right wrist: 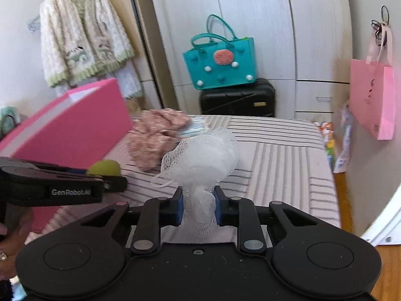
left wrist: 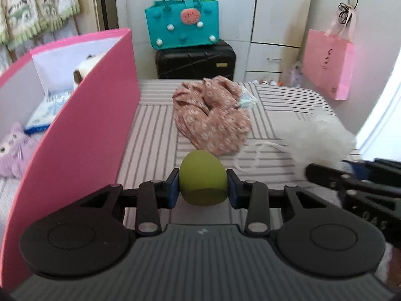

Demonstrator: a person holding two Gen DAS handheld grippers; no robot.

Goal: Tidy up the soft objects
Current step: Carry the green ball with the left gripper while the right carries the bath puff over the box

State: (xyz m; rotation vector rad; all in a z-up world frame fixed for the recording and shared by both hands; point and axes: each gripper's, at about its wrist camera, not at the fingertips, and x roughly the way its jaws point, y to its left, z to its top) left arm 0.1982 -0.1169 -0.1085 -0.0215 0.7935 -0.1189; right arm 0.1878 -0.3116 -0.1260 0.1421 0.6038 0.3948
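Observation:
My left gripper (left wrist: 203, 188) is shut on an olive-green soft ball (left wrist: 203, 175), held over the striped bed beside the pink box (left wrist: 82, 135). My right gripper (right wrist: 198, 207) is shut on a white mesh bath pouf (right wrist: 200, 158), pinched at its lower part, with the puffy top standing above the pads. In the left wrist view the pouf (left wrist: 323, 138) shows at the right, in front of the right gripper (left wrist: 312, 170). The left gripper (right wrist: 122, 183) with the green ball (right wrist: 105, 168) appears at the left of the right wrist view. A pink floral cloth (left wrist: 213, 118) lies crumpled on the bed.
The pink box holds a purple plush toy (left wrist: 13, 155), a blue-and-white packet (left wrist: 45, 113) and a white plush (left wrist: 85, 67). A teal bag (left wrist: 183, 25) sits on a black suitcase (left wrist: 195, 62) beyond the bed. A pink paper bag (left wrist: 328, 62) hangs on the right wall.

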